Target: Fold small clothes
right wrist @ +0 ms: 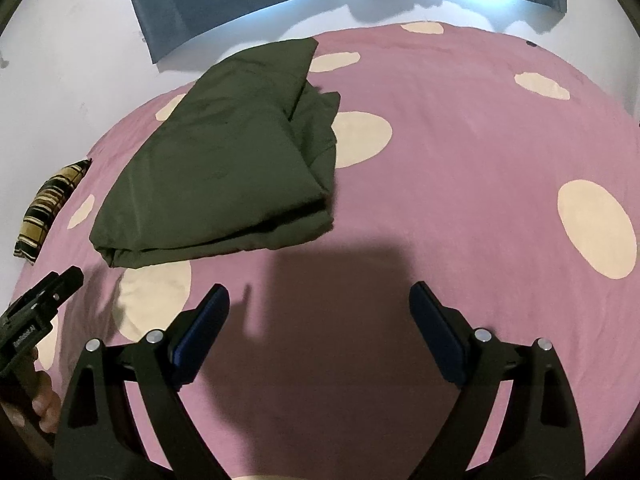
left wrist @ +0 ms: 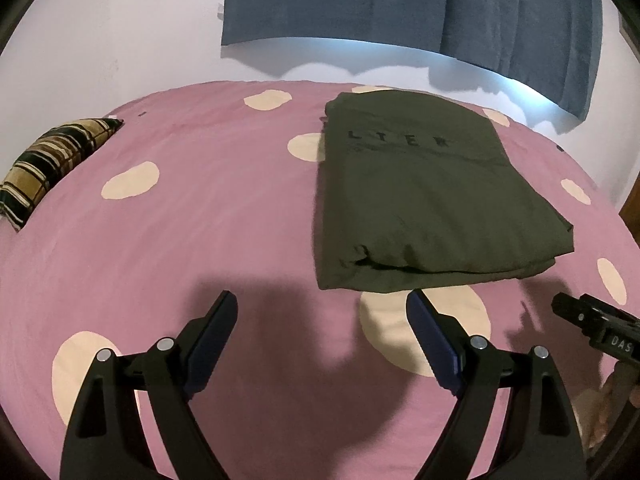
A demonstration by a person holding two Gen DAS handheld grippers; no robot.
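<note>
One pink bedsheet (left wrist: pixel 200 208) with cream spots fills both views, and on it lies our olive green garment (left wrist: pixel 420 192), already folded into a thick rectangle just beyond the tongs. We judge the folding of this piece done or nearly so; its right-hand edge looks a little loose. Our left gripper (left wrist: pixel 322 340) and right gripper (right wrist: pixel 320 332) both stand wide apart, empty, clear of the cloth.
</note>
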